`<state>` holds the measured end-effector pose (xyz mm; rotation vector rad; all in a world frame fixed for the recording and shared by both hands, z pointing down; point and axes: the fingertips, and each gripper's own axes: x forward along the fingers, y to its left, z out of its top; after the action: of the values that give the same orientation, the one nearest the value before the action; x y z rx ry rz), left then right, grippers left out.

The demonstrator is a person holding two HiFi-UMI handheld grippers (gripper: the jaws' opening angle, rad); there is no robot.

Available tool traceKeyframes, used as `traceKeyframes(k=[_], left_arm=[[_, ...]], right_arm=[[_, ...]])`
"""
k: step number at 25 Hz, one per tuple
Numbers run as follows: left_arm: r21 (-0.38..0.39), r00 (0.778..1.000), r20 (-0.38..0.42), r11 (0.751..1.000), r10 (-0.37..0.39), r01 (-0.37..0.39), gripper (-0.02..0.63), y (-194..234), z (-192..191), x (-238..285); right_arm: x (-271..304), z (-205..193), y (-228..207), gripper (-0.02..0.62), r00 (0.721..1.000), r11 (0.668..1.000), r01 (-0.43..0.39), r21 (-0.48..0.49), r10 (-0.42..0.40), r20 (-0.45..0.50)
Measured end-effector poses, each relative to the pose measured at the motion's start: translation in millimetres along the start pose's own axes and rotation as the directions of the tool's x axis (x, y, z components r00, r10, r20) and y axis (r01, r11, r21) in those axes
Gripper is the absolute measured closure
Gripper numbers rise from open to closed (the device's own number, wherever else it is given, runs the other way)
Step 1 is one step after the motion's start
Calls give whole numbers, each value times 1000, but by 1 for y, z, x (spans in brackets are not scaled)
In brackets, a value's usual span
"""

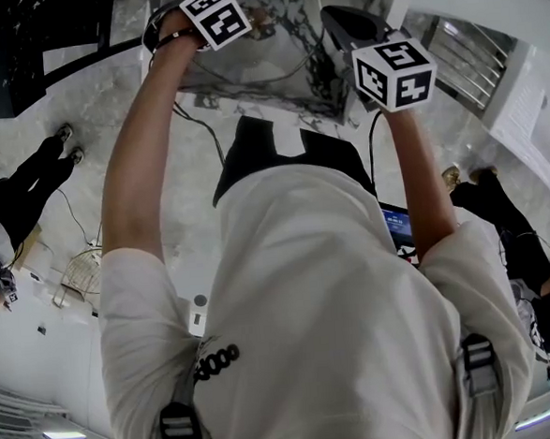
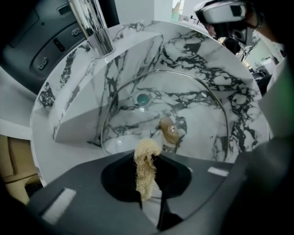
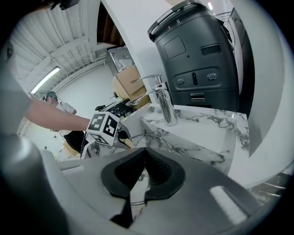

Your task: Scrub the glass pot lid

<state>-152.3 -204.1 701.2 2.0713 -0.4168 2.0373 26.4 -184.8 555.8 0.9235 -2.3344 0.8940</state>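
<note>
Marble sink (image 2: 257,114) holds glass lid (image 2: 197,124); left tool (image 2: 149,157) grips loofah (image 2: 145,172), right tool (image 3: 146,149) closed.

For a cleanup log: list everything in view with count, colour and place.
glass pot lid: one, clear with tan knob, in the sink
sink: one, veined white marble, around the lid
faucet: one, chrome, sink's back edge
drain: one, greenish, sink floor
appliance: one, dark grey, behind the faucet
loofah scrap: one, tan, held by the left gripper
bystanders: two, dark trousers, floor either side
left gripper: one, grey, shut on the loofah scrap
right gripper: one, grey, jaws together
</note>
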Motion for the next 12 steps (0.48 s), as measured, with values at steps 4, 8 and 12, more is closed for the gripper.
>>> traceKeyframes(k=[4,8,12], left_arm=[[-8,997,38,997,72,-72,554,15,17,-2],[22,989,72,991,127,-128,554,24,37,-2],[2,977,138,987,160,-162,554,25,65,-6]], right_arm=[[-2,1,-2,592,1000,1000,10,12,-11,9],[-4,1,-4,592,1000,1000,18,14,-18,7],[-6,-2,-5,592,1000,1000,20,6,-20,-8]])
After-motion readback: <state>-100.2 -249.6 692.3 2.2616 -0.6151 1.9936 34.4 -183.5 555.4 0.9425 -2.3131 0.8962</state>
